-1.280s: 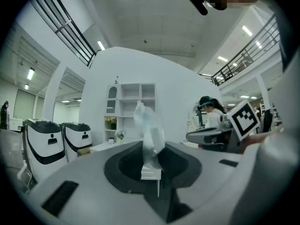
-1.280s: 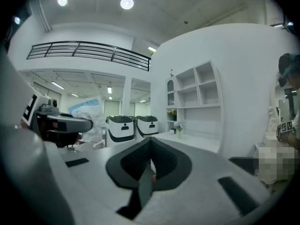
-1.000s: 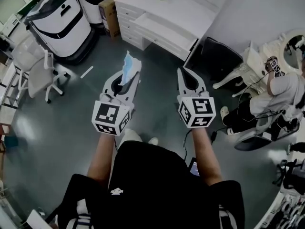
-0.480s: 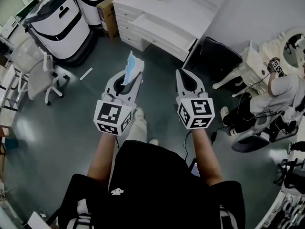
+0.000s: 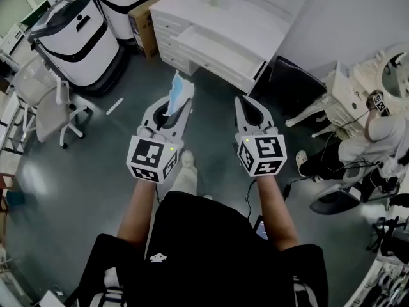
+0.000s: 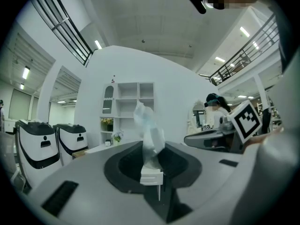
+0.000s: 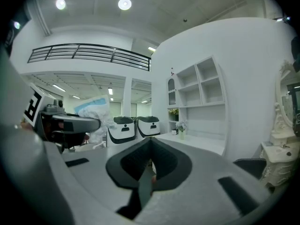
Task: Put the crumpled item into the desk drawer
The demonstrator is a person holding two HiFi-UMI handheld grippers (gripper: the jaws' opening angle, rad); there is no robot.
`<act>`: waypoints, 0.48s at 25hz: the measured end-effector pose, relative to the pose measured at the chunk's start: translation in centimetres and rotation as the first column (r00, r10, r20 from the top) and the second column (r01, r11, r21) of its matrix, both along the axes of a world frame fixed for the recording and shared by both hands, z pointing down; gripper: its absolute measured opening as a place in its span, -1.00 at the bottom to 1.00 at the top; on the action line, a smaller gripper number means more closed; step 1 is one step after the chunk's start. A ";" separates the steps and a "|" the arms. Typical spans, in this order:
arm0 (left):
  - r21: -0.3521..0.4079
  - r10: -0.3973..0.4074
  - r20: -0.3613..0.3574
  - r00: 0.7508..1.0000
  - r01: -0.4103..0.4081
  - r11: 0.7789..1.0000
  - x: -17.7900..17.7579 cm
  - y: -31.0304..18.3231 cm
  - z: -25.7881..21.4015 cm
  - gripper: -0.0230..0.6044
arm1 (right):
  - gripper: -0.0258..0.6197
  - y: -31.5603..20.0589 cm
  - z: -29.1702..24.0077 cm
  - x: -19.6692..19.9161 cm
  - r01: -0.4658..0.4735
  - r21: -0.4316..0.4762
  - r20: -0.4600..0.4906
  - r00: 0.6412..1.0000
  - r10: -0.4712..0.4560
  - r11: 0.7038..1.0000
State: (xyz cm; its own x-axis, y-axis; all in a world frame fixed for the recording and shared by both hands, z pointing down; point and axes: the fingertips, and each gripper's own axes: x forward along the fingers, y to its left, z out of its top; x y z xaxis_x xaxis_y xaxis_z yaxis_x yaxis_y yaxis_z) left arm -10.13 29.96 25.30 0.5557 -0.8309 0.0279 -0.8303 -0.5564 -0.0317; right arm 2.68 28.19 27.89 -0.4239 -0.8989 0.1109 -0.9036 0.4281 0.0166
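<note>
Pinched in left tool [image 6: 151, 175] — crumpled item [image 6: 149, 135], upright

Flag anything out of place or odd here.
Two small things. The wide drawer of the white desk stands pulled out, and a thin white strip lies loose on the floor. The left gripper pinches the crumpled item, which sticks up past its jaws. Nothing looks spilled or broken.

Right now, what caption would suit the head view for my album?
Left tongs grip a crumpled blue-white item before a white desk; right tongs shut and empty.
</note>
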 end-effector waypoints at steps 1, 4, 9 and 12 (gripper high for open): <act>-0.001 0.000 0.000 1.000 0.000 1.000 0.0 -0.7 0.0 -0.68 | -0.93 -0.7 0.0 0.0 0.000 -0.001 0.002 1.000 0.000 1.000; -0.006 0.003 0.001 1.000 -0.003 1.000 0.1 -3.0 0.1 -0.68 | -0.93 -2.9 0.2 0.0 -0.002 -0.007 0.006 1.000 0.002 1.000; -0.015 0.008 0.006 1.000 -0.008 1.000 0.6 -7.2 0.3 -0.68 | -0.93 -7.0 0.3 0.6 -0.003 -0.015 0.008 1.000 0.003 1.000; -0.020 0.011 0.014 1.000 -0.010 1.000 0.8 -9.4 0.9 -0.68 | -0.93 -9.2 0.8 0.9 -0.010 -0.018 0.018 1.000 0.010 1.000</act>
